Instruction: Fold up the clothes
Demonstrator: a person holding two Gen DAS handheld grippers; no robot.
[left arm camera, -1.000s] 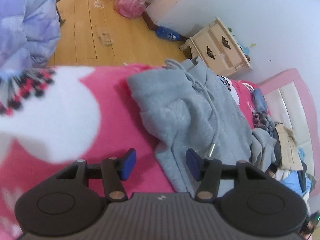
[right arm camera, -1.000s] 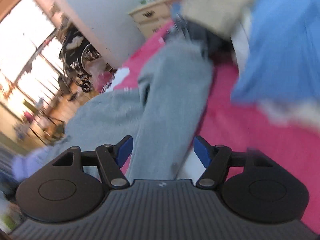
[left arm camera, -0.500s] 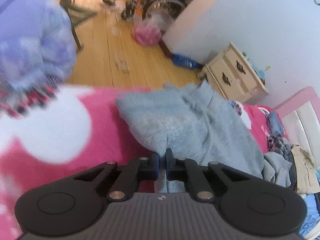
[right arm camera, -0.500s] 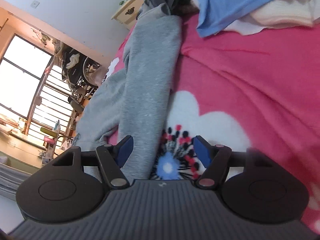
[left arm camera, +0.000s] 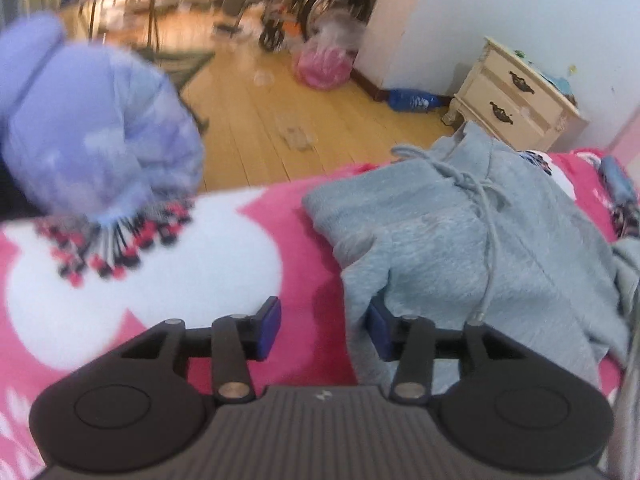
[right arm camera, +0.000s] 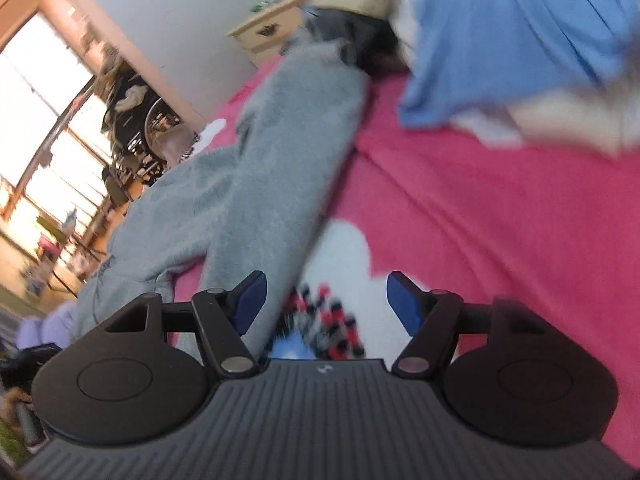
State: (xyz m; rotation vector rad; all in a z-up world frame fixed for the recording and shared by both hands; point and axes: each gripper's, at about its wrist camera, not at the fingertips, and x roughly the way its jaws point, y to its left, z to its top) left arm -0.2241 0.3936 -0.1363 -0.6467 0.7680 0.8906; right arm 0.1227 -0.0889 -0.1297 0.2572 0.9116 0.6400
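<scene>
Grey pants (left arm camera: pixel 472 240) lie on the bed (left arm camera: pixel 312 216), which is covered by a pink blanket with white flower shapes. In the left wrist view their waistband, with a knotted drawstring (left arm camera: pixel 464 178), sits near the bed's far edge, close to the corner by a cream nightstand (left arm camera: pixel 516 96). The left tongs (left arm camera: pixel 323 327) stand wide, empty, low over the blanket at the pants' near edge; the right blue pad (left arm camera: pixel 378 330) sits against or just under a fold of grey cloth, the left pad over bare pink blanket.

In the right wrist view the pants (right arm camera: pixel 256 184) stretch away from the camera, one leg running toward a heap of other clothes (right arm camera: pixel 512 32), blue on top, at the far end of the bed. The right tongs (right arm camera: pixel 324 304) are also wide and hold nothing; the left pad lies beside the near end of the leg, and between the pads shows a white flower with red and black dots. This view is blurred.
</scene>
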